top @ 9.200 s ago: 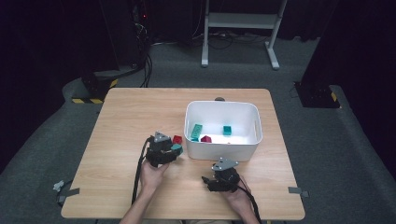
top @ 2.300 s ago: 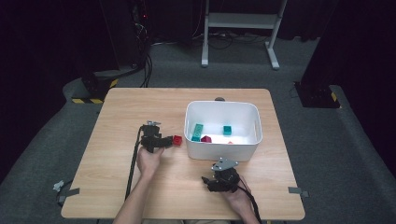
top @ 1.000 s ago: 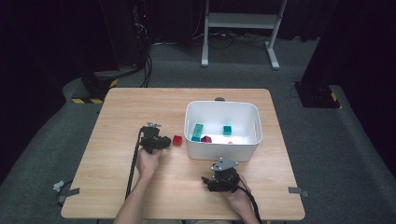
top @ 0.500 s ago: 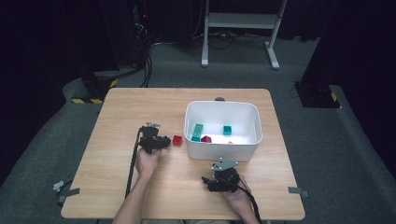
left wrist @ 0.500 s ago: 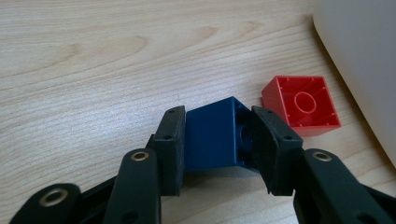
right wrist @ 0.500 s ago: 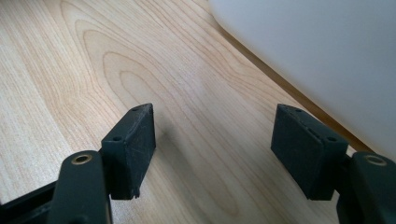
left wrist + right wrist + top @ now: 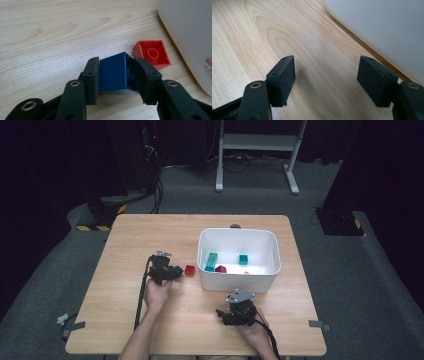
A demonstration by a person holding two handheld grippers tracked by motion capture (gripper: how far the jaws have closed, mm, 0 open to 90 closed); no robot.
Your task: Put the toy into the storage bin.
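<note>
- Nearest, the right hand-held gripper (image 7: 239,311) rests on the worktop (image 7: 125,320) close to its front edge, its jaws spread wide with bare wood between them, just short of the white bin (image 7: 238,279).
- Farther in, the left hand-held gripper (image 7: 117,75) pinches one blue brick (image 7: 113,74), tilted, both pads pressed to its sides.
- Just beyond lies one red brick (image 7: 151,53), hollow side up, between the blue brick and the bin's wall.
- Inside the bin are two teal bricks (image 7: 212,261), a dark red one (image 7: 220,269) and a small orange bit, hard to make out.
- Left and far parts of the worktop lie open; the bin blocks the right side.
</note>
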